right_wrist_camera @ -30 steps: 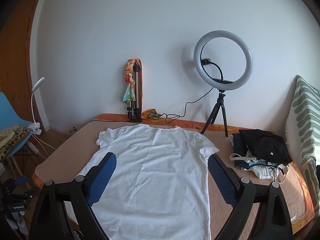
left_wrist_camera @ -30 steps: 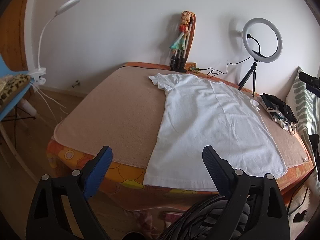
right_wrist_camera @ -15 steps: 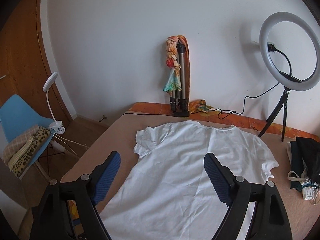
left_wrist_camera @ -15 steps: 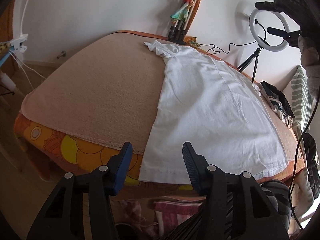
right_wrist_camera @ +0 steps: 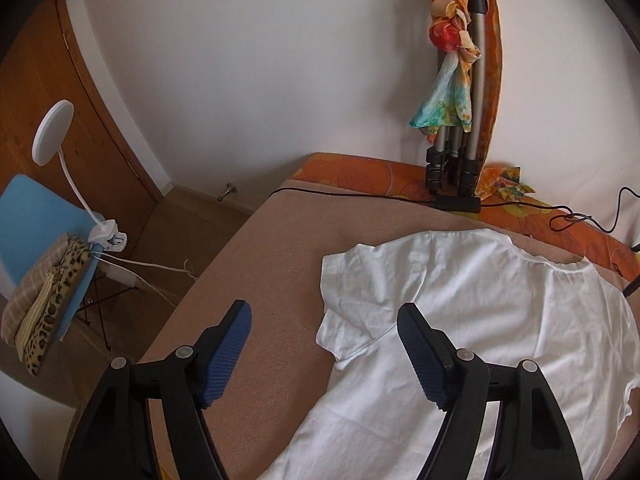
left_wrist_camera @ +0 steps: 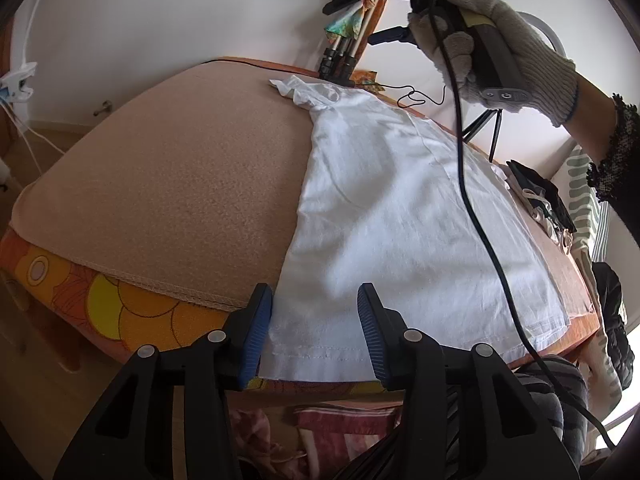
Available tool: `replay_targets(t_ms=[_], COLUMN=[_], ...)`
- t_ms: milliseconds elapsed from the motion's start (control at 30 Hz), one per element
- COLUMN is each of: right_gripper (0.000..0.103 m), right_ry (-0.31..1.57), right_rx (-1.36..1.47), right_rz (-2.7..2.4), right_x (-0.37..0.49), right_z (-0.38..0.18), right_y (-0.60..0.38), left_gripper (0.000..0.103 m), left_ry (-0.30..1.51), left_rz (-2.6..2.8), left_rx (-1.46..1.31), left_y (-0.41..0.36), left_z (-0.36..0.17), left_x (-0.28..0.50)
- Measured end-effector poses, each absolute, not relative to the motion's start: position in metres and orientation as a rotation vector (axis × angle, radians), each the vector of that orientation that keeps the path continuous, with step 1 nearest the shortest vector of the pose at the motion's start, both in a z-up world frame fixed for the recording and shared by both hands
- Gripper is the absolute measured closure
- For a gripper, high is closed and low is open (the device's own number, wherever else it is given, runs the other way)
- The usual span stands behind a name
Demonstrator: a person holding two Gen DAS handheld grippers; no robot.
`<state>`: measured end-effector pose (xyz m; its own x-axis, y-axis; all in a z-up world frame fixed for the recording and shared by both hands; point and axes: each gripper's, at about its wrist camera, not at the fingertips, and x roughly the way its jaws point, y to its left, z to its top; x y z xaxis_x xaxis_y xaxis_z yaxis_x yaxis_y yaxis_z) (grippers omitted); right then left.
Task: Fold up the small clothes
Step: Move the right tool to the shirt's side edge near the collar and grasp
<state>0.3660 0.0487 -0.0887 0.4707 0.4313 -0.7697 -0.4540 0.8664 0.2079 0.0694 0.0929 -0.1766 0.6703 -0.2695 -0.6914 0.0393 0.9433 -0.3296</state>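
A white T-shirt (left_wrist_camera: 392,208) lies flat on a tan blanket (left_wrist_camera: 168,184) over the table, hem toward me, collar toward the wall. My left gripper (left_wrist_camera: 314,320) is open, its blue pads on either side of the hem's near left corner, just above it. My right gripper (right_wrist_camera: 324,348) is open and hovers above the shirt's left sleeve (right_wrist_camera: 352,280) near the shoulder. The gloved hand holding the right gripper (left_wrist_camera: 492,40) shows at the top of the left wrist view, its cable hanging over the shirt.
A folded tripod with a colourful scarf (right_wrist_camera: 456,120) stands at the table's far edge, with black cables beside it. A pile of dark clothes (left_wrist_camera: 540,200) lies at the right. A blue chair with folded fabric (right_wrist_camera: 44,248) and a clip lamp (right_wrist_camera: 52,132) stand left of the table.
My left gripper has come down and forward to the hem's left corner and its jaws have narrowed. My right gripper has moved left and forward, over the shirt's left sleeve.
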Motion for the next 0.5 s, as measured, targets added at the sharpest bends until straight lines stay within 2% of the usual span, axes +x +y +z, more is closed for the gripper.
replay_targets(t_ms=[133, 267, 367, 500], right_gripper=[0.031, 0.035, 0.044, 0.045], right_ry=[0.975, 1.023, 1.068, 1.085], right_rx=[-0.065, -0.131, -0.158, -0.260], right_rz=[0.555, 0.551, 0.542, 0.503], right_x=[0.390, 0.411, 0.425, 0.434], right_z=[-0.114, -0.147, -0.172, -0.195], right_y=[0.075, 0.101, 0.117, 0.135], left_gripper=[0.063, 0.074, 0.084, 0.092], left_ry=[0.800, 0.788, 0.784, 0.780], left_rz=[-0.214, -0.224, -0.254, -0.280], left_rx=[-0.322, -0.341, -0.397, -0.446], left_y=[0.091, 0.094, 0.100, 0.104], left_z=[-0.179, -0.183, -0.185, -0.187], left_x=[0.069, 0.070, 0.073, 0.073])
